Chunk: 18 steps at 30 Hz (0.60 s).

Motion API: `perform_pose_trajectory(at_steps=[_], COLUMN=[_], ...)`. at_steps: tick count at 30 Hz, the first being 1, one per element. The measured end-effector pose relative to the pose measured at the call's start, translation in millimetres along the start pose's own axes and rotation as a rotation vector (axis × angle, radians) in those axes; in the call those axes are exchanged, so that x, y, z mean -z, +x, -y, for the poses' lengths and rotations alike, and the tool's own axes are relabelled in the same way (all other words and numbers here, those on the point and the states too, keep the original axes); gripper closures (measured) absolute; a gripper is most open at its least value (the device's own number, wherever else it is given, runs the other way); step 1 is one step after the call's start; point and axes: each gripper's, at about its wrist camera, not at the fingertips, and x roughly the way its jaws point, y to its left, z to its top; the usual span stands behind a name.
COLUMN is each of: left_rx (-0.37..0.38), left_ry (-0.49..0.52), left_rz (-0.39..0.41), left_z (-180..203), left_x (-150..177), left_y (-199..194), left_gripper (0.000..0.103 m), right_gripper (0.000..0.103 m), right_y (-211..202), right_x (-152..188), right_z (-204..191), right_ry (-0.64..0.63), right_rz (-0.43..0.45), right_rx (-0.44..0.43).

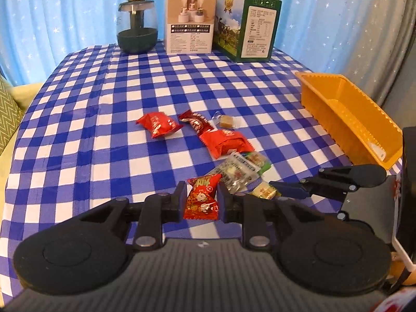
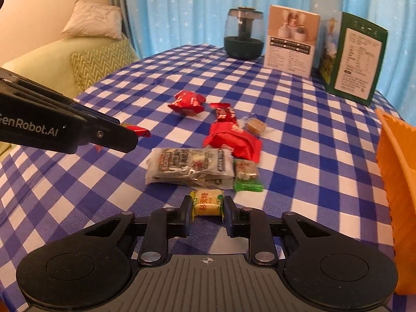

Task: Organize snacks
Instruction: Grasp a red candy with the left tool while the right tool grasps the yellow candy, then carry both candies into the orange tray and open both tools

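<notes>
Snacks [image 2: 208,143] scattered mid-table on the blue-checked tablecloth [image 1: 104,130]: two red pouches, a dark red bar, a clear-wrapped brown sweet, a clear multipack and a green-ended candy. Orange tray [image 1: 348,119] off to the right edge, apparently still bare inside, so sorting judged barely begun.

Left gripper [image 1: 201,202] low over the near edge of the pile, jaws set narrow around a red printed candy [image 1: 201,197]; pads [image 1: 179,200] at the wrapper's sides, contact not certain from this view. Right gripper [image 2: 208,214] likewise narrowed around a yellow wrapped candy [image 2: 208,202], fingers [image 2: 186,215] flanking its twisted ends; pressed or just bracketing, cannot tell.

Step in hand, as judged: securing one candy per gripper before carrying to the tray.

For doing it well:
- Close on the firm body of each sweet, not on the loose wrapper tails, which would slip out on lifting.
- Keep the fingertips just off the cloth to avoid pinching a fold and dragging the other snacks along.
- Lift straight up before swinging right; the multipack [image 2: 189,169] and the green-ended candy [image 2: 247,174] lie just beyond the yellow one and could be nudged.
- Mind the two grippers' closeness: both near the same corner of the pile, so better one at a time toward the tray.
- Release low inside the tray wall, not from above the rim.
</notes>
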Motion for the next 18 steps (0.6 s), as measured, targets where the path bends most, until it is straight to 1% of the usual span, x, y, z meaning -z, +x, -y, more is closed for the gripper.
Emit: perform_pose_trajectory(at_steps=[8, 18], left_rx=[0.049, 0.126], left_ry=[0.008, 0.024], left_rz=[0.044, 0.09], left_z=[27.1, 74.7], left_x=[-18.1, -44.6], left_y=[-0.2, 5.0], left_gripper=[0.081, 0.081], right_gripper=[0.078, 0.078], right_y=[-34.4, -76.4], right_x=[-8.0, -16.3], right_z=[25.1, 79.0], right_ry=[0.056, 0.185], right_rz=[0.068, 0.125], right_rx=[0.084, 0.236])
